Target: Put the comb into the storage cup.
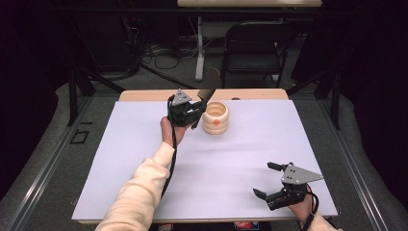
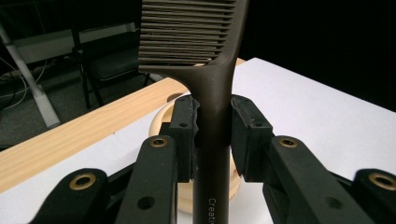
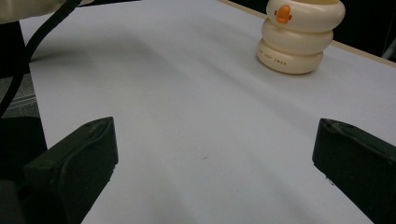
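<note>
Near the far edge of the white tabletop (image 1: 144, 159), about midway along it, stands a cream-coloured, ribbed plastic cup shaped like stacked rings (image 1: 215, 117), with a small orange duck bill on its side. The person's left gripper (image 1: 196, 111) is held just beside this cup, on its left, and its two black jaws are clamped on the handle of a dark brown plastic comb (image 1: 206, 95). In the left gripper view the pads press both sides of the comb's narrow handle, and the toothed head rises upright above the jaws, with the cup's rim visible right behind them. From above, the comb's head tilts over the cup's far-left rim; whether it touches the rim I cannot tell.

The right gripper (image 1: 266, 181) hovers low near the tabletop's near right corner, well apart from the cup. Its jaws stand wide apart with nothing between them but bare white surface.

A cream sleeve (image 1: 139, 187) reaches in from the near edge toward the left gripper.
</note>
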The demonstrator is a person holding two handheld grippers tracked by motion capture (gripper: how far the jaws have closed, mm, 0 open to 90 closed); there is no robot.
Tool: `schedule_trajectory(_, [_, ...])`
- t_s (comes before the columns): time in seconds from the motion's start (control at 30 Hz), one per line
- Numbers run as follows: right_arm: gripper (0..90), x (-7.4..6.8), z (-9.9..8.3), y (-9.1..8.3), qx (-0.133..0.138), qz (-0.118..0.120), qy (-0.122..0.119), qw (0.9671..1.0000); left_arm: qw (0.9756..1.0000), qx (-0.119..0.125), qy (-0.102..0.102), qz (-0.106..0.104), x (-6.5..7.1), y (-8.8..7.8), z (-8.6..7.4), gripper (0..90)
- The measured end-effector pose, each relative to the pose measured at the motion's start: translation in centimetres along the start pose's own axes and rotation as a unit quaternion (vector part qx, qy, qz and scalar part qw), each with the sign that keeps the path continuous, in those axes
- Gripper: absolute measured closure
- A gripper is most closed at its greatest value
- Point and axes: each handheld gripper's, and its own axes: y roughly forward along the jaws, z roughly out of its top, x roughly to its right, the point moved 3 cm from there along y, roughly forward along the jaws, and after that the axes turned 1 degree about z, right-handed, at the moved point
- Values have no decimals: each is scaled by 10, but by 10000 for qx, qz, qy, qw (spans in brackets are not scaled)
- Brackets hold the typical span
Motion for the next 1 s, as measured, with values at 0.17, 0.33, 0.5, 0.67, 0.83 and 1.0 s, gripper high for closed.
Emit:
schedule_trajectory(0.17, [0,0,0,0,2,2,7,10000,10000,22,29,1,2,2,5,723])
schedule_trajectory(0.33, [0,0,0,0,4,0,7,10000,10000,81,33,7,3,5,10,723])
schedule_trajectory(0.5, [0,0,0,0,2,6,3,10000,9999,113,93,-7,5,7,15,723])
schedule_trajectory(0.67, [0,0,0,0,1,6,4,10000,9999,142,74,-24,6,11,19,723])
schedule_trajectory(0.83, [0,0,0,0,2,7,13,10000,9998,148,99,8,7,14,22,723])
schedule_trajectory(1.0, [0,0,0,0,0,10,30,10000,9998,170,87,6,7,17,26,723])
